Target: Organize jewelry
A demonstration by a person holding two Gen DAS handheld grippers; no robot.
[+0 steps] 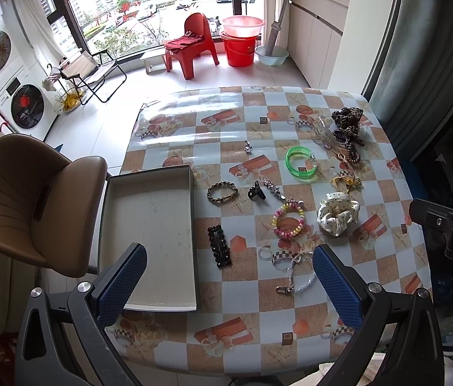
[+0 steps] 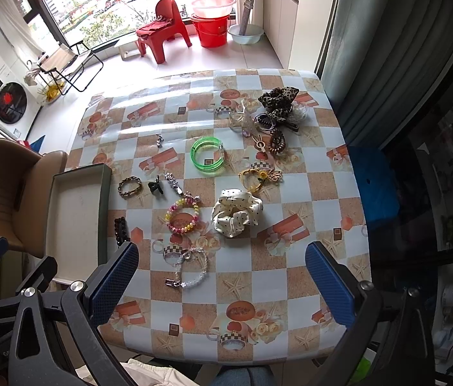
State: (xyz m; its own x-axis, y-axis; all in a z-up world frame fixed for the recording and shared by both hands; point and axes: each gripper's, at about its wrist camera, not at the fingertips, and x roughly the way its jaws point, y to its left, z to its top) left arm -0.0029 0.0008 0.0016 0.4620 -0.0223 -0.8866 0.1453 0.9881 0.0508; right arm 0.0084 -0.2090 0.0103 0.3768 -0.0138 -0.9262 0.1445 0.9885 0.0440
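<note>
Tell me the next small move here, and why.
Probably lower the left gripper onto the black hair clip beside the box: both grippers are open and hold nothing, the box holds nothing, and that clip lies closest to it.

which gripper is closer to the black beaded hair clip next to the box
Left. The left gripper hangs open right above the black beaded hair clip; the right gripper hangs open off to its right.

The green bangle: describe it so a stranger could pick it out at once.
Start at the checkered tablecloth, with the shallow open box at its left edge. Go toward the far right part, just short of the leopard-print scrunchie and the pile around it. The green bangle lies flat there, alone: the only translucent, bright green, rigid ring among fabric, beads and dark clips.
</note>
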